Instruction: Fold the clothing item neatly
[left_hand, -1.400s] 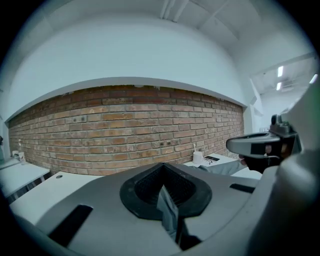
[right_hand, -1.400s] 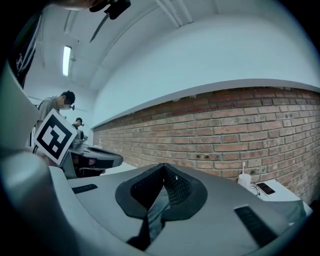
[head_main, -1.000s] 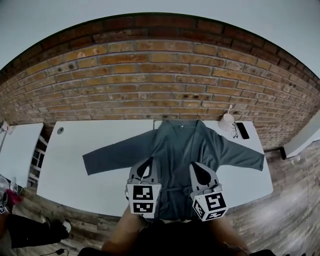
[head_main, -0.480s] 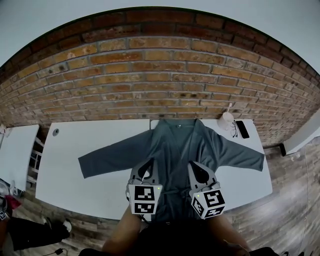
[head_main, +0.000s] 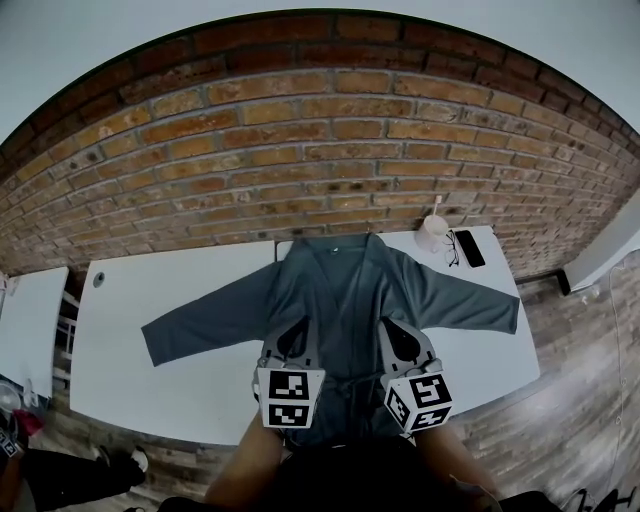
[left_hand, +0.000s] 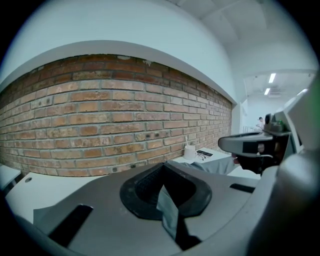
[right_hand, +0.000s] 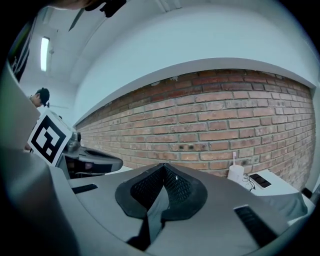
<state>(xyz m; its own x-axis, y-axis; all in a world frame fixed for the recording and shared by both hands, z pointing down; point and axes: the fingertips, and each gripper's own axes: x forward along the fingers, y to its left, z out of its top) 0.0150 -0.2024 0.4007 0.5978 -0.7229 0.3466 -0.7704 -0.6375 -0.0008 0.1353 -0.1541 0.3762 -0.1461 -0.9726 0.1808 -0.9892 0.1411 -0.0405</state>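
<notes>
A grey-blue robe-like garment (head_main: 340, 285) lies open on the white table (head_main: 180, 380), collar toward the brick wall, both sleeves spread out sideways. Its lower part hangs over the table's front edge. My left gripper (head_main: 296, 328) sits over the garment's lower left side and is shut on a fold of the grey cloth (left_hand: 167, 210). My right gripper (head_main: 393, 328) hovers over the lower right side, likewise shut on a strip of the cloth (right_hand: 157, 207). Each gripper shows in the other's view: the right gripper (left_hand: 250, 145) and the left gripper (right_hand: 95, 162).
At the table's far right corner stand a white cup (head_main: 432, 236), a pair of glasses (head_main: 450, 248) and a dark phone (head_main: 469, 248). The brick wall (head_main: 300, 150) runs behind the table. A second white table (head_main: 30, 320) stands to the left.
Both grippers stay shut on the cloth and have shifted a little with it. In the head view the table and garment now sit further left.
</notes>
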